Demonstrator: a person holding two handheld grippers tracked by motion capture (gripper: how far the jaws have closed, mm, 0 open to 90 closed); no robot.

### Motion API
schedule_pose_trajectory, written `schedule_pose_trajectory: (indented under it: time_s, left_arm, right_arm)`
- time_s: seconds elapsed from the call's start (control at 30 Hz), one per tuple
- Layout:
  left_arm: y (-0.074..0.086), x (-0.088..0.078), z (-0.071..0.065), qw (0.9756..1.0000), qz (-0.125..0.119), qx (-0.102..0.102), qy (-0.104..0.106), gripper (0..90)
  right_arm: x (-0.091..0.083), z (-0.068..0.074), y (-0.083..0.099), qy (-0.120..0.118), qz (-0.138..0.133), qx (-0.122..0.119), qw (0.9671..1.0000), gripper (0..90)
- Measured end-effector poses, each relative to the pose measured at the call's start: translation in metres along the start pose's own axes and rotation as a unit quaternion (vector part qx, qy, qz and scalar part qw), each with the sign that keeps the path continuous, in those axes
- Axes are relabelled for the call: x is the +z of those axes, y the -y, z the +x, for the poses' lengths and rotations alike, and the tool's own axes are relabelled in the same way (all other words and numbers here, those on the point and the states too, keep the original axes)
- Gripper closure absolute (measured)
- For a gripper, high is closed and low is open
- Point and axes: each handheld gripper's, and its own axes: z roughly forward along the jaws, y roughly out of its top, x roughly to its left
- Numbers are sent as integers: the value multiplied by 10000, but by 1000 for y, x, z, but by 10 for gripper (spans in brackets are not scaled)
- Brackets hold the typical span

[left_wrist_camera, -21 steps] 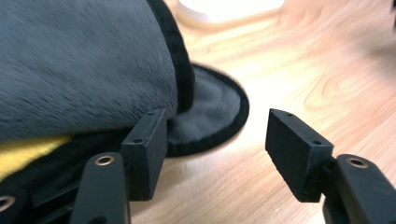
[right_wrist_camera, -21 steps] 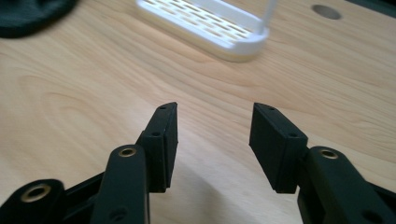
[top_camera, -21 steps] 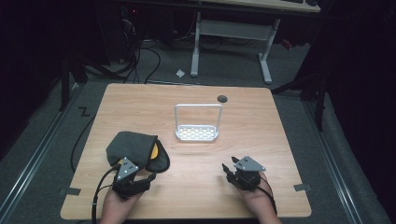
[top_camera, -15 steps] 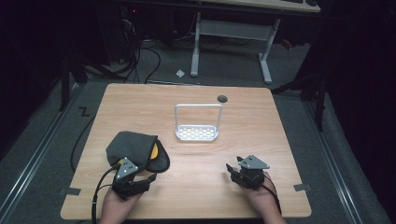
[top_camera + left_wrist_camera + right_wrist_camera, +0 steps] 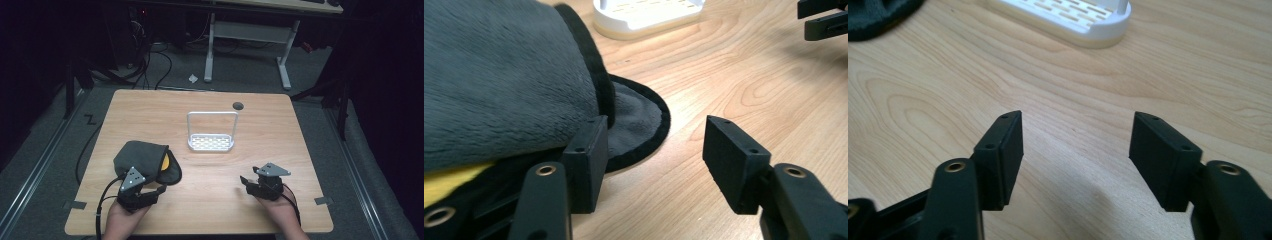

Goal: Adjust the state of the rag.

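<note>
The grey plush pouch [image 5: 140, 159] looks soft and light; it will likely sag and fold when lifted, so its stitched black rim [image 5: 651, 117] seems the firmest place to pinch. It lies on the desk [image 5: 300, 140] at the near left, something yellow [image 5: 164, 162] showing in its mouth. The left gripper [image 5: 150, 194] stands wide open just beside it, holding nothing. The right gripper [image 5: 248, 183] is fully open, empty, over bare wood. A white rack [image 5: 211, 142] stands behind.
</note>
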Motion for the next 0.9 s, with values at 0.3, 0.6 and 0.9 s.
schedule_pose_trajectory:
  time_s: [0.3,0.6,0.9]
  left_arm:
    - [-21,-29,27,9967,-587,-42,-562,275]
    - [-15,-24,93,9886,-290,-788,-1250,281]
    - [1,-2,101,9884,414,-762,-1247,822]
  right_arm:
    - [-5,-12,15,-86,-85,294,9995,396]
    - [-3,-8,12,-140,-100,315,9994,403]
    - [5,4,11,-212,39,190,9996,413]
